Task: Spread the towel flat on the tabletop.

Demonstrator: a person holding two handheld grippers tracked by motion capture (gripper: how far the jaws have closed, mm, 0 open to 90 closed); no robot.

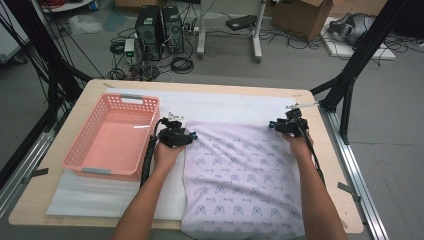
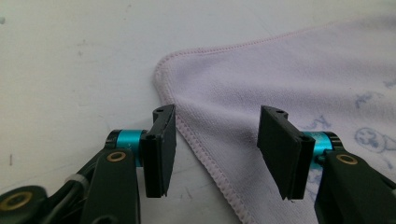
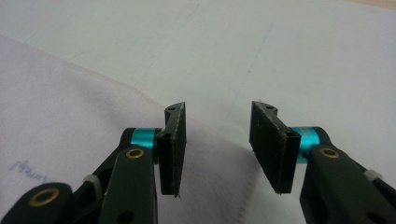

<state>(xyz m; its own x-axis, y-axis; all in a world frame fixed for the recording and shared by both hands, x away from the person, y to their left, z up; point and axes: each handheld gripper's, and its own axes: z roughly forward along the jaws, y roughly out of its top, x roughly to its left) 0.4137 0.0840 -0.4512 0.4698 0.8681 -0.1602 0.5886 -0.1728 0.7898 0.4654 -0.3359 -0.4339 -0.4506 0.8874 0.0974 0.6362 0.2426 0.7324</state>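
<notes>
Wooden table (image 1: 320,150) carries white sheet (image 1: 225,107), seemingly foam.

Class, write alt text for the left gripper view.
Open black tongs straddle the stitched corner edge of a pale lilac printed cloth lying flat on a white table cover; nothing is gripped.

The cloth (image 1: 240,175) is pale lilac, printed all over with small blue-grey figures in staggered rows; its stitched hem is pinker. The basket (image 1: 112,137) is salmon pink with grey handle strips. The white mat (image 1: 225,107) lies on a light wood table (image 1: 320,145). Both grippers, left (image 1: 190,135) and right (image 1: 277,124), are black, with teal collars and brass rivets.
</notes>
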